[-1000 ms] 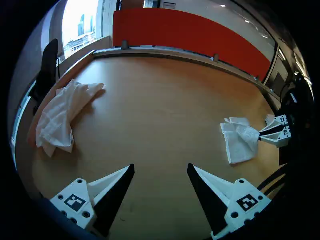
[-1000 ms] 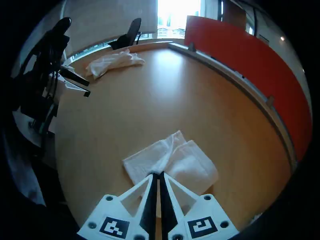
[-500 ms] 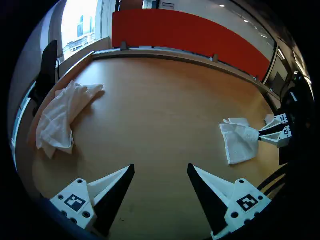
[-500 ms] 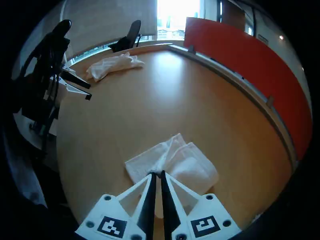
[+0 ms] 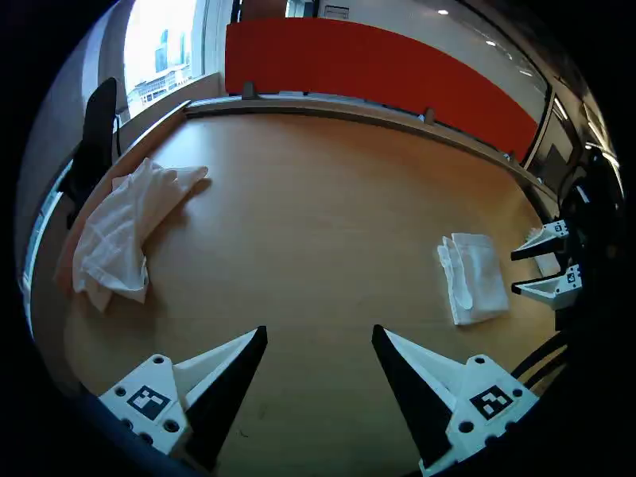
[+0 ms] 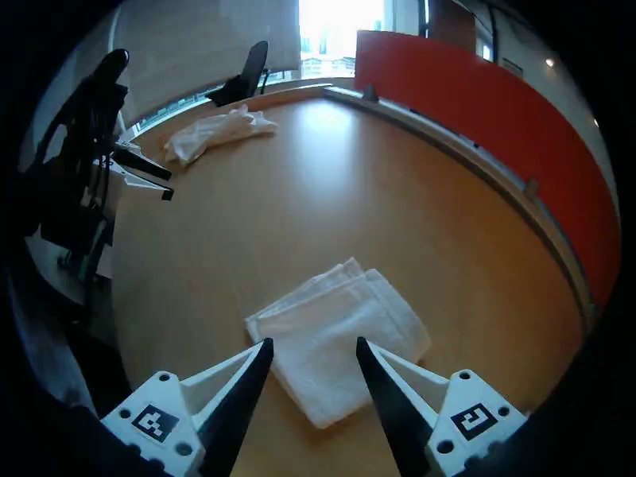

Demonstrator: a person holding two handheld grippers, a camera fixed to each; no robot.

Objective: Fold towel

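A small white folded towel (image 6: 338,346) lies flat on the wooden table (image 6: 334,191), just ahead of my right gripper (image 6: 314,350), which is open with nothing between its fingers. From the left gripper view the same folded towel (image 5: 474,277) sits at the right, with the right gripper (image 5: 529,270) open beside it. My left gripper (image 5: 318,338) is open above bare table (image 5: 318,207), far from both cloths. A second white towel (image 5: 127,226) lies crumpled at the far left of the table; it is the crumpled towel (image 6: 219,131) at the far end in the right gripper view.
A red partition (image 5: 374,67) runs along the table's far edge. A dark office chair (image 5: 91,131) stands by the window beyond the crumpled towel. A person's dark figure (image 6: 75,167) with the left gripper stands at the left in the right gripper view.
My right gripper has opened and let go of the folded towel, which now lies flat. The gripper has drawn back a little. My left gripper has stayed put.
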